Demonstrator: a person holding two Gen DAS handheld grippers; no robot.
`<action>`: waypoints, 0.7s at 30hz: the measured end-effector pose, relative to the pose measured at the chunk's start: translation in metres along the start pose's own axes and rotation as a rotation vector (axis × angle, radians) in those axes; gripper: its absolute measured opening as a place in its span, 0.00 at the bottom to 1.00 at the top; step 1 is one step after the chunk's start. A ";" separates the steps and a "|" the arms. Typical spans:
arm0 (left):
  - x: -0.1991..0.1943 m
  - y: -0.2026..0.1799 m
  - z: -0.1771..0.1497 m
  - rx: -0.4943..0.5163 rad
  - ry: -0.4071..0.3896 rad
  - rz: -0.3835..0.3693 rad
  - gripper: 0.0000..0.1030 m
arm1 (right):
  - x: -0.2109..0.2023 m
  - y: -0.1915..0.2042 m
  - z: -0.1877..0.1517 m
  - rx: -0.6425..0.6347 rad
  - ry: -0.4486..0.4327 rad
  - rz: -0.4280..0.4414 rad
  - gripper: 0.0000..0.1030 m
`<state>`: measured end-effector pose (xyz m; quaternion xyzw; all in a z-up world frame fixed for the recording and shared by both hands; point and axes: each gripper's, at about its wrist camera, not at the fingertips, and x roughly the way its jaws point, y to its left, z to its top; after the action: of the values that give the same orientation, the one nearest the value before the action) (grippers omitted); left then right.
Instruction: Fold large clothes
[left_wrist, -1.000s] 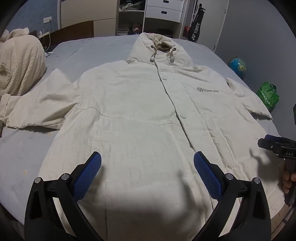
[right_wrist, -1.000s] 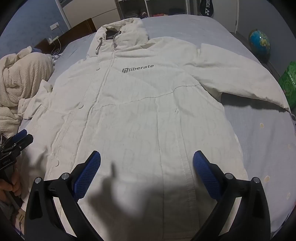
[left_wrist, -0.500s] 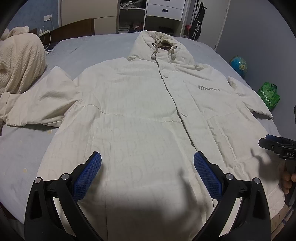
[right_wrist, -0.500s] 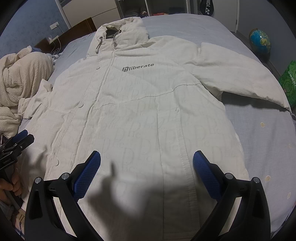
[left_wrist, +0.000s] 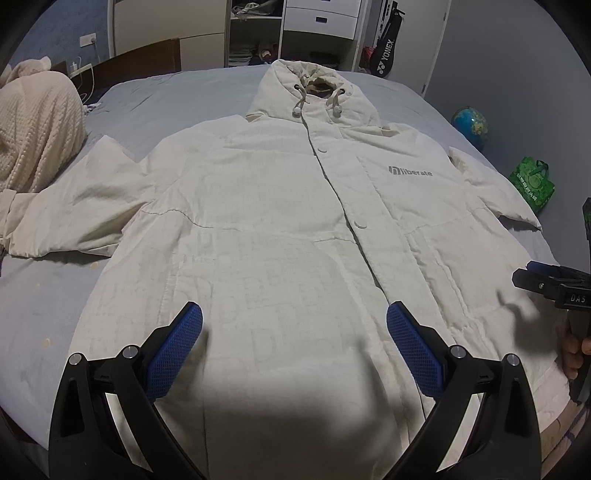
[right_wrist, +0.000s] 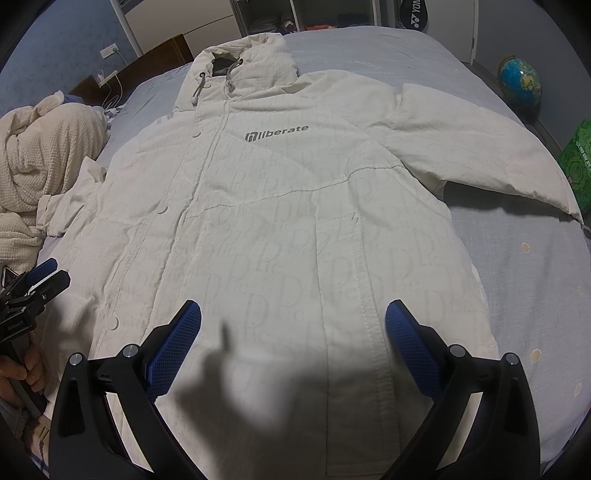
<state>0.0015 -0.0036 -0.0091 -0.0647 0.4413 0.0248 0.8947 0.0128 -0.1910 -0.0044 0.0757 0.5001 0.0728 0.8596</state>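
Both grippers, L (left_wrist: 294, 345) & R (right_wrist: 293, 343), over coat (left_wrist: 280, 236) hem, fingers apart, empty.

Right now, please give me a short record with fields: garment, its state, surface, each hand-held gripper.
garment: white hooded coat, "liberate" logo on chest
state: spread flat, front up, buttoned, both sleeves out, no fold yet
surface: grey bed sheet
left hand-held gripper: open, above the hem, holding nothing
right hand-held gripper: open, above the hem, holding nothing
nearby: cream blanket beside left sleeve
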 end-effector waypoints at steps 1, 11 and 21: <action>0.000 0.000 0.000 -0.001 0.001 0.002 0.93 | 0.000 0.000 0.000 0.000 0.000 0.000 0.93; -0.001 0.000 0.000 0.002 0.003 0.006 0.93 | 0.001 0.000 0.001 0.002 0.002 0.001 0.93; -0.001 0.000 0.001 0.005 0.003 0.008 0.93 | 0.000 -0.001 0.000 0.003 0.003 0.002 0.93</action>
<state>0.0010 -0.0033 -0.0076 -0.0608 0.4429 0.0271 0.8941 0.0134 -0.1914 -0.0046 0.0772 0.5014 0.0733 0.8586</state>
